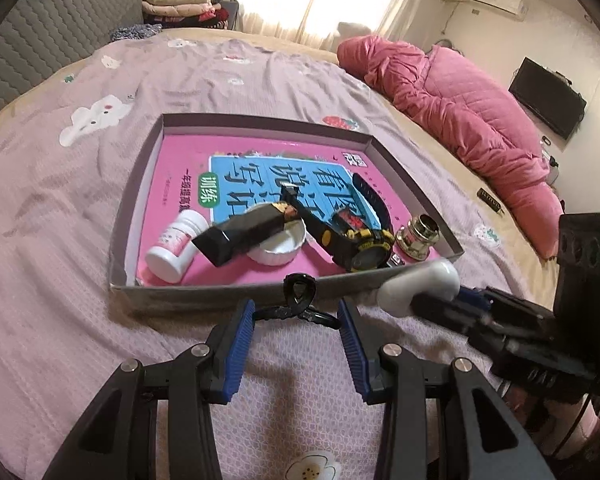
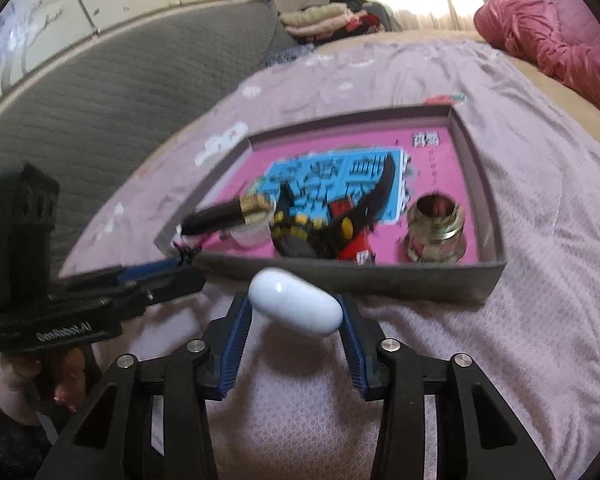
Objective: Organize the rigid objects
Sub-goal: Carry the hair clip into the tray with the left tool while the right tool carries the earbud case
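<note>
A grey shallow box (image 1: pixel 204 294) (image 2: pixel 380 276) lies on the bed and holds a pink book, a white bottle (image 1: pixel 176 246), a black tube (image 1: pixel 244 236), a white dish (image 1: pixel 282 246), a black and yellow watch (image 1: pixel 356 236) and a brass fitting (image 1: pixel 418 234) (image 2: pixel 436 228). My left gripper (image 1: pixel 296 312) is shut on a black hair claw clip (image 1: pixel 298 300) just before the box's near wall. My right gripper (image 2: pixel 296 312) is shut on a white oval case (image 2: pixel 296 304), also seen in the left wrist view (image 1: pixel 420 286), near the box's near wall.
The bed has a mauve patterned cover (image 1: pixel 60 208). A pink quilt (image 1: pixel 460 112) lies along the right side. A grey padded headboard (image 2: pixel 100 100) and folded clothes (image 1: pixel 180 4) are at the back. A small dark object (image 1: pixel 490 200) lies right of the box.
</note>
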Demonstrator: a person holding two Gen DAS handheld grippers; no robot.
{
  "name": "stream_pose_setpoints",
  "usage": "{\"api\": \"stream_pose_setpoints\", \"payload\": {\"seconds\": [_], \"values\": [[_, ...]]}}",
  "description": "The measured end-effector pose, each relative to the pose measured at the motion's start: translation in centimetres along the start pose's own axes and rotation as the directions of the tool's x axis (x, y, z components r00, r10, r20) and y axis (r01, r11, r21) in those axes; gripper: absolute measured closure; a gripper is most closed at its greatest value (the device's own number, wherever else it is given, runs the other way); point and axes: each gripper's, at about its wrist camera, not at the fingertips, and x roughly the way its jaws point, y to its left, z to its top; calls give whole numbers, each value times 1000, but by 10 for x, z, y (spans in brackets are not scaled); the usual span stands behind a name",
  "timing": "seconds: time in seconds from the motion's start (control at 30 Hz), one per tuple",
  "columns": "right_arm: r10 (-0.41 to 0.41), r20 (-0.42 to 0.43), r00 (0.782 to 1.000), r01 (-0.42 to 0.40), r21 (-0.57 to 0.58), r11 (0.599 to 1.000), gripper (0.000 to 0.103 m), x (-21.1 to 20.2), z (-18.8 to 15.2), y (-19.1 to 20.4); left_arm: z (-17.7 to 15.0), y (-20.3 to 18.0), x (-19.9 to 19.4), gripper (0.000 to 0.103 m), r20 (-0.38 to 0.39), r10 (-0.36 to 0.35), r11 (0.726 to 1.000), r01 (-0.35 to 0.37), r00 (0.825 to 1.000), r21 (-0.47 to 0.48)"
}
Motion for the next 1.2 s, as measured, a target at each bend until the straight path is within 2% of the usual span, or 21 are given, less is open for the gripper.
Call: {"api": "stream_pose_setpoints", "payload": {"seconds": [0.03, 0.17, 0.33, 0.5, 0.9, 1.03, 1.2], "values": [[4, 7, 1000, -4, 4, 1000, 78, -1, 2, -1, 0, 0, 0, 60, -1, 0, 1000, 0, 1000, -1], [15, 29, 999, -15, -3, 1000, 77, 2, 11, 1, -1, 3, 5, 60, -14, 3, 1000, -3, 1000, -9], [44, 11, 999, -43, -52, 998, 76, 12, 15, 15, -2, 3, 6, 60, -17, 1, 1000, -1, 1000, -7], [36, 29, 999, -33, -96, 995, 75, 20, 23, 24, -1, 5, 5, 60, -6, -1, 1000, 1, 1000, -18], [6, 72, 997, -2, -51, 999, 75, 24, 39, 9, 5, 5, 4, 60, 15, 2, 1000, -1, 1000, -15], [-13, 76, 997, 16, -39, 999, 75, 25, 40, 5, 13, -5, -3, 60, 64, 19, 999, -22, 998, 45], [-41, 71, 997, 43, -32, 999, 75, 26, 40, 0, 23, -4, 8, 60, 60, 25, 999, -27, 998, 43]]}}
